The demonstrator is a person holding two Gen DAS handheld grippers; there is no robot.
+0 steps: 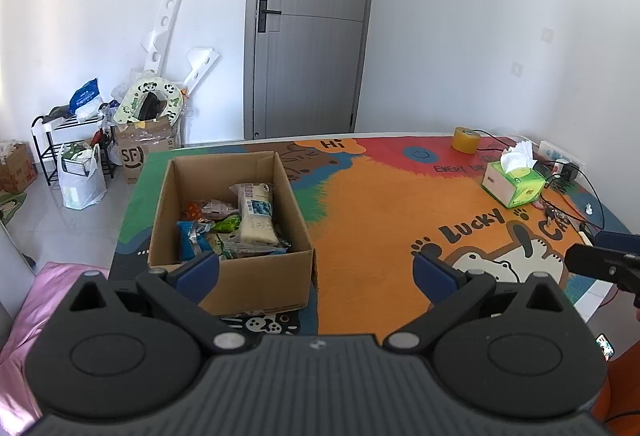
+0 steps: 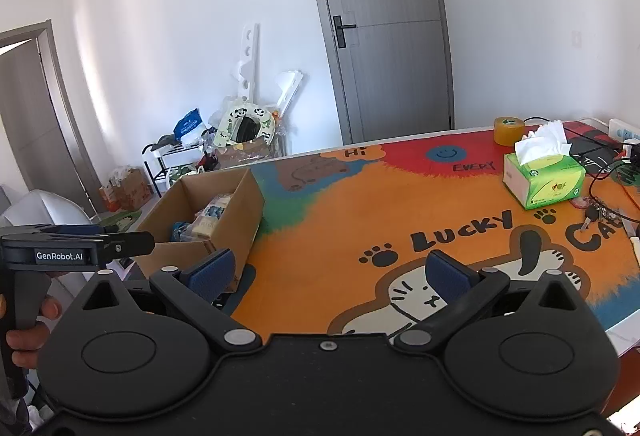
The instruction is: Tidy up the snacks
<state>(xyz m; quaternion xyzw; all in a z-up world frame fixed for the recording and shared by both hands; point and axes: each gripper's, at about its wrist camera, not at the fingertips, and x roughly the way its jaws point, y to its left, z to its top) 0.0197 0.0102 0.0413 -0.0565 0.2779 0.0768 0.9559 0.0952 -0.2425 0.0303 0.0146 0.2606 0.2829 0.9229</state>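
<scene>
Colourful tablecloth [image 1: 368,203] holds snack box [image 1: 256,276], tissue box [image 1: 512,185], tape roll [image 1: 465,139].

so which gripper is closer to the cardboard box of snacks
Left. The left gripper is open right at the cardboard box, one of its fingers overlapping the near wall. The right gripper, also open, sits off to the box's right, over the mat.

"GenRobot.AI" marks the left claw [image 2: 60,256]; the tablecloth [image 2: 360,203] reads "LUCKY", "Hi", "EVERY".
</scene>
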